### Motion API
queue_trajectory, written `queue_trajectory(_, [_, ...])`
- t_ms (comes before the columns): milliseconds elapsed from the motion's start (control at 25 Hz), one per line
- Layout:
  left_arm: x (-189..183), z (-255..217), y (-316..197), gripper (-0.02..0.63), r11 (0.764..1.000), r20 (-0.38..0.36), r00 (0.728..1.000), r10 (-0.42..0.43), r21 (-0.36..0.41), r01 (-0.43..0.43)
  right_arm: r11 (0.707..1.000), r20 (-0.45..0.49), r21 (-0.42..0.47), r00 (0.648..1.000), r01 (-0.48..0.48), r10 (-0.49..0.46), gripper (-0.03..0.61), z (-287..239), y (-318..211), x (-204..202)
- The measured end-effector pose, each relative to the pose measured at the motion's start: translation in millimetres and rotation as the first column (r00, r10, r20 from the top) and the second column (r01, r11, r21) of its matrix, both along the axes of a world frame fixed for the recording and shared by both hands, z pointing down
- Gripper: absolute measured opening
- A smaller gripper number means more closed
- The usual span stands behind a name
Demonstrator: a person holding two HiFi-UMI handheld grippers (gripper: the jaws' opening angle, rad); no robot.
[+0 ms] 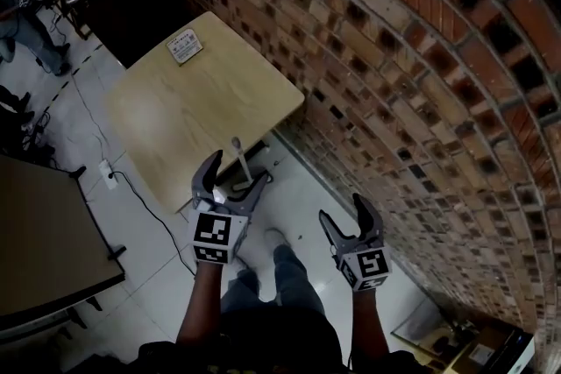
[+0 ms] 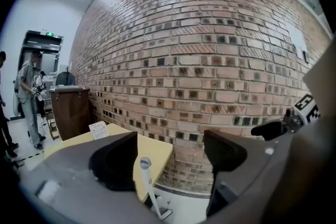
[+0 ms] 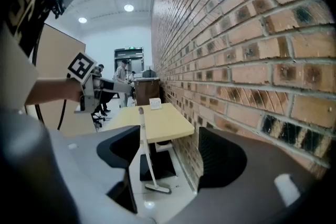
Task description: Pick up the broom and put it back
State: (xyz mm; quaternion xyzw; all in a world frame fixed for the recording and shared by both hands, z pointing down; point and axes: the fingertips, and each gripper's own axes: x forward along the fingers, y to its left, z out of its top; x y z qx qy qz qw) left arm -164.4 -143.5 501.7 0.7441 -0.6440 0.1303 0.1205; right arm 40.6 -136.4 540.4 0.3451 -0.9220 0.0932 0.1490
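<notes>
Leaning on the near edge of the table (image 1: 197, 105), close to its wall-side corner: the broom (image 1: 237, 155). It has a thin pale handle with a rounded cap on top and a small flat head, and the head sits on the white floor (image 1: 298, 206) by the table's dark base. It stands tilted, with the handle top just above the tabletop.

In the left gripper view the broom (image 2: 148, 186) shows through the gap between the jaws but is not touched. The right gripper view is the same, broom (image 3: 143, 139) well ahead.

Left gripper (image 1: 241, 167): fingers spread, nothing pinched. Right gripper (image 1: 341, 209): fingers spread, empty, near the brick wall (image 1: 421, 57).

A white card (image 1: 185, 45) lies at the table's far edge. A cable (image 1: 145, 206) runs across the floor on the table's left side.
</notes>
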Motion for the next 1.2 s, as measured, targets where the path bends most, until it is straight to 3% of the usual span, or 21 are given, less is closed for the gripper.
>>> queue_trajectory(200, [-3,24,-3,0.400,0.999,-0.011,1.000,0.000,-0.033,0.000,0.994,-0.063,-0.087,0.997,-0.059,0.054,0.353,42,14,36])
queue_trajectory(320, [-13,33,-3,0.400,0.999,-0.019,1.000,-0.017,-0.045,0.016,0.992,-0.058,-0.111,0.996,-0.067,0.061,0.350,60,16,33])
queue_trajectory(640, [-58,54,6,0.400,0.993,-0.017,0.996,-0.086,-0.081,0.085,0.990,-0.038,-0.123,0.996,0.072,-0.077,0.339,110,2,-46])
queue_trajectory(920, [-98,68,19,0.400,0.982,-0.026,0.987,-0.156,-0.111,0.152,0.966,-0.015,-0.149,0.977,0.210,-0.215,0.336,139,-12,-140])
queue_trajectory(1200, [-124,82,22,0.400,0.971,-0.042,0.978,-0.206,-0.130,0.199,0.951,0.010,-0.156,0.963,0.267,-0.268,0.331,163,-31,-208])
